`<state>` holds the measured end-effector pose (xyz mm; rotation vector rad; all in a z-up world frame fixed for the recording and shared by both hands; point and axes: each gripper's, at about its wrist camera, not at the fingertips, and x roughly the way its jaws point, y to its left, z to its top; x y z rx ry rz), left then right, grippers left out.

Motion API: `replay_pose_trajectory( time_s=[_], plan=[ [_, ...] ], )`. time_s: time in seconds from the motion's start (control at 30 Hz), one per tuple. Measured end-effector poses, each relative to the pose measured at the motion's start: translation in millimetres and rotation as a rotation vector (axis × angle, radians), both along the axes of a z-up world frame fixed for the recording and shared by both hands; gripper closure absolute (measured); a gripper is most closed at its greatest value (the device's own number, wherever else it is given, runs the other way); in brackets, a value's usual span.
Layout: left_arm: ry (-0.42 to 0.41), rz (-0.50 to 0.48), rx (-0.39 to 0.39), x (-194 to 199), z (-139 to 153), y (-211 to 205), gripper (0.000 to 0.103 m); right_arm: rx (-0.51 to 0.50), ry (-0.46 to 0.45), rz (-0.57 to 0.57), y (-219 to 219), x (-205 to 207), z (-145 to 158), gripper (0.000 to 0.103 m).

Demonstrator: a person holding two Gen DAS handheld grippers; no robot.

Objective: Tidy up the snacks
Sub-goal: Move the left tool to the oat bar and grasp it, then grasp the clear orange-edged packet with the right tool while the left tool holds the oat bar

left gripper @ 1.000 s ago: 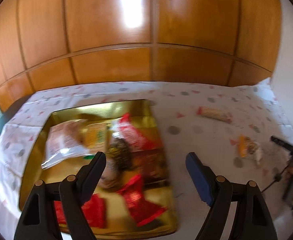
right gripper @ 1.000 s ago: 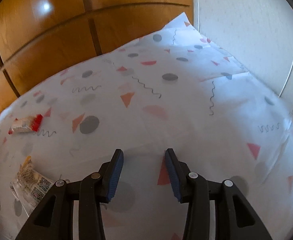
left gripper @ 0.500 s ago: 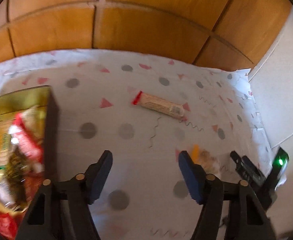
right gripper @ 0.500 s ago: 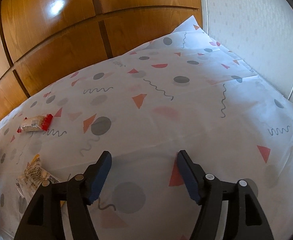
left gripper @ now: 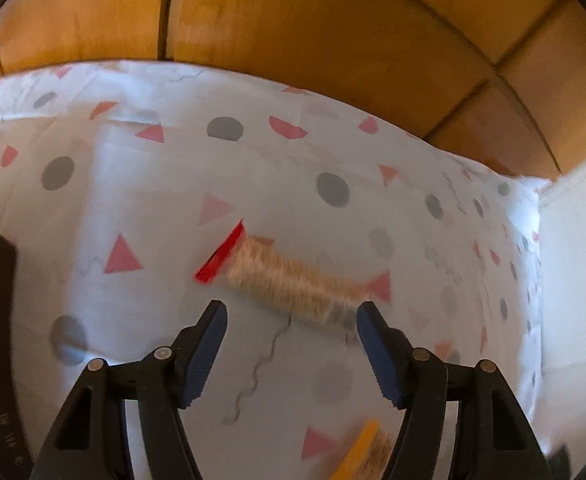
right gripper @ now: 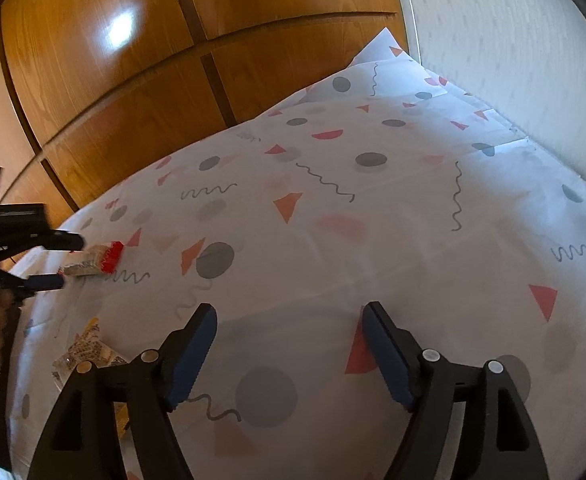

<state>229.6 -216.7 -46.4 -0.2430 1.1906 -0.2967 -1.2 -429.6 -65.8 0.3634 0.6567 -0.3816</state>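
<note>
Left gripper [left gripper: 291,314] low over tabletop [left gripper: 165,288], jaws wide, empty, snack bar [left gripper: 293,282] now just ahead between them, closer than before, right gripper [right gripper: 287,318] jaws spread wider, empty.

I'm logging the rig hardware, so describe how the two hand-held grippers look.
Both look alike. The left hand-held gripper and the right hand-held gripper each have two black plastic fingers with triangular cut-outs and round silver pivot pins. Each finger ends in a blue ribbed pad. No cables, sleeves or readable markings show.
</note>
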Motion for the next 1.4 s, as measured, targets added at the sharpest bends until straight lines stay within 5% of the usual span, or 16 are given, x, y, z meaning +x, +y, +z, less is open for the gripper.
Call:
replay_pose_trajectory(
  time_s=[0.27, 0.4, 0.47, 0.6, 1.13, 1.3, 1.4],
  plan=[
    [-0.033, -0.002, 0.067, 27, -11, -29, 0.033, 0.015, -0.013, 0.005, -2, -1, 0, 0.024],
    [-0.128, -0.094, 0.193, 19, -15, -39, 0.067, 0.016, -0.013, 0.005, -2, -1, 0, 0.024],
    [-0.166, -0.134, 0.228, 7, -15, -34, 0.074, 0.016, -0.013, 0.005, -2, -1, 0, 0.024],
    [-0.165, -0.148, 0.191, -12, -13, -10, 0.074, 0.013, -0.009, 0.004, -2, -1, 0, 0.024],
    [-0.342, -0.382, 0.259, -184, -22, 47, 0.074, 0.008, 0.009, 0.014, 2, 1, 3, 0.023],
    [-0.425, -0.391, 0.235, -191, -28, 52, 0.073, 0.056, 0.084, 0.295, 26, 11, 19, 0.029],
    [-0.433, -0.391, 0.211, -193, -29, 58, 0.073, -0.003, 0.098, 0.463, 56, 15, 41, 0.029]
  ],
)
